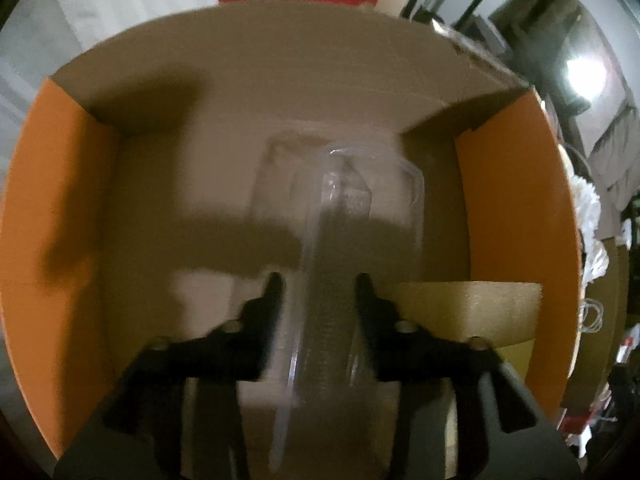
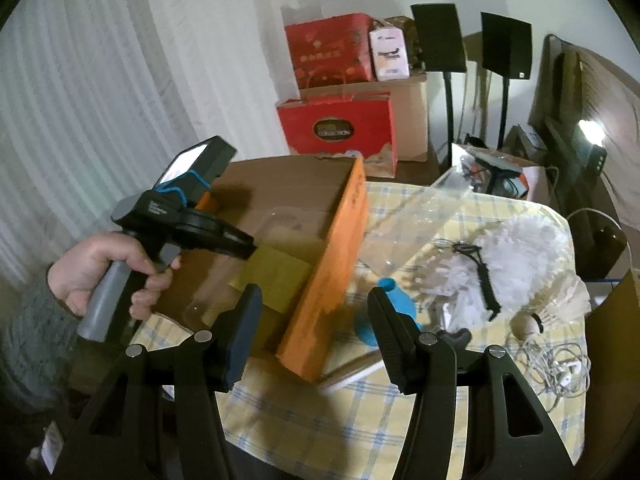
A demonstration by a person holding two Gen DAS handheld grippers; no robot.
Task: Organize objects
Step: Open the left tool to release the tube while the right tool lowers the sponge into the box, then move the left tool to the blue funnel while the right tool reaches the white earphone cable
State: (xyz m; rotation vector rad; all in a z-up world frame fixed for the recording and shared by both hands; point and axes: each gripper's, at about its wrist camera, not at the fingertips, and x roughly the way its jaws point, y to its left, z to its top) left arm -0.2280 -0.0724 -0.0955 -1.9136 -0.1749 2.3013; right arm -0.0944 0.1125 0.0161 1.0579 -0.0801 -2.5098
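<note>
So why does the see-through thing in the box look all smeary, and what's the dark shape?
Left wrist view: the clear plastic container is blurred and faint inside the orange box; the dark shape is a shadow across its floor. Right wrist view: sharper; a lamp glares white at the right edge, and the fisheye bends the edges.

We see dim, warm indoor light in both views. In the left wrist view the box [image 1: 280, 92] interior is murky, with broad soft shadows across its floor and left wall, and the whole frame is smeared by blur; the clear tray [image 1: 340, 208] is barely legible. A lamp [image 2: 591, 133] glares white at the right in both views. Fisheye bending curves the curtain [image 2: 80, 120] and darkens the corners. The right wrist view is sharper.
</note>
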